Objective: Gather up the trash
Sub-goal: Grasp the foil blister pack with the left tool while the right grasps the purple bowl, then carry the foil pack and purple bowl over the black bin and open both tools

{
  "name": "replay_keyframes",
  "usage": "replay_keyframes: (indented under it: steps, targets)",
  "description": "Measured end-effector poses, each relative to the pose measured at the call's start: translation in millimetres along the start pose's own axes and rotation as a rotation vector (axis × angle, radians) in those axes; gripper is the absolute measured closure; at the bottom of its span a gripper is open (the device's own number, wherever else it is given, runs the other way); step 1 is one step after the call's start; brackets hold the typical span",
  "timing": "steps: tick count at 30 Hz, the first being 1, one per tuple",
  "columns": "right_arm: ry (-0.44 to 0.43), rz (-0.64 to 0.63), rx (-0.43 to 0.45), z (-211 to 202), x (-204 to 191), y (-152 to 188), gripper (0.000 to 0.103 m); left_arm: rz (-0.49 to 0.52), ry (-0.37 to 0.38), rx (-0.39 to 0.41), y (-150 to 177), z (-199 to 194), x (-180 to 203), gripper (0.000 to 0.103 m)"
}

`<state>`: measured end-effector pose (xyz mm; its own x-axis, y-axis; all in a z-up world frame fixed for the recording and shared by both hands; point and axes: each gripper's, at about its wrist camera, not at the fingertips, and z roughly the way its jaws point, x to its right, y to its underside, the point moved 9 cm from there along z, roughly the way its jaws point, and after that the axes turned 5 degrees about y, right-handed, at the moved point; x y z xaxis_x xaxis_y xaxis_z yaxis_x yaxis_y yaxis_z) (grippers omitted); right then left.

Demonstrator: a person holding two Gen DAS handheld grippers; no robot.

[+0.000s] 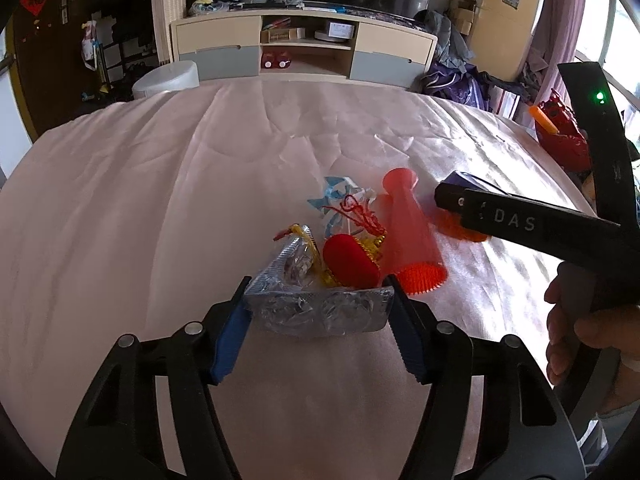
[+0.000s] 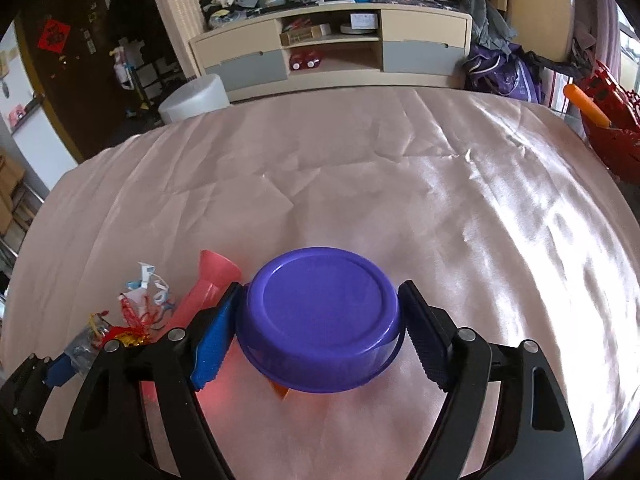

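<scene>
surface: round table under wrinkled pink satin cloth (image 2: 360, 184) | 12 o'clock: low cream-and-grey media cabinet (image 2: 332, 48), clothes heaped on top | 10 o'clock: dark brown door (image 1: 52, 40) bearing a red diamond paper | 2 o'clock: bright window (image 1: 608, 32), seemingly lilac-curtained

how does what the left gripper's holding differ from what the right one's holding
The left gripper is shut on a clear crinkled blister pack, flat and see-through; the right gripper is shut on a purple bowl, opaque, round and rigid. The pack looks crushed and irregular; the bowl is smooth and sits upside down, base up. Both are plastic, gripped from the sides between blue-padded fingers over the pink cloth.
</scene>
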<state>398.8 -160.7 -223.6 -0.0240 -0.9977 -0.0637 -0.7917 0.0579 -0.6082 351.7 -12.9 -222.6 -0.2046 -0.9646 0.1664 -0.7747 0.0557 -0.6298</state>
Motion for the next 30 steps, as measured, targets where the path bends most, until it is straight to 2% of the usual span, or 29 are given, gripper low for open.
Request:
replay_keyframes:
  steps: [8,15,22,30]
  targets:
    - [-0.017,0.000,0.059,-58,3,-5,0.024,-0.012,-0.012,0.043,-2,-43,1,0.042]
    - [-0.025,-0.009,0.138,-141,1,3,0.024,0.003,-0.030,0.109,3,-115,15,0.042]
    - [-0.040,-0.022,0.183,-211,3,47,0.024,0.050,-0.044,0.148,38,-176,38,0.042]
    - [-0.073,-0.027,0.176,-246,7,118,0.024,0.051,-0.011,0.132,104,-210,59,0.042]
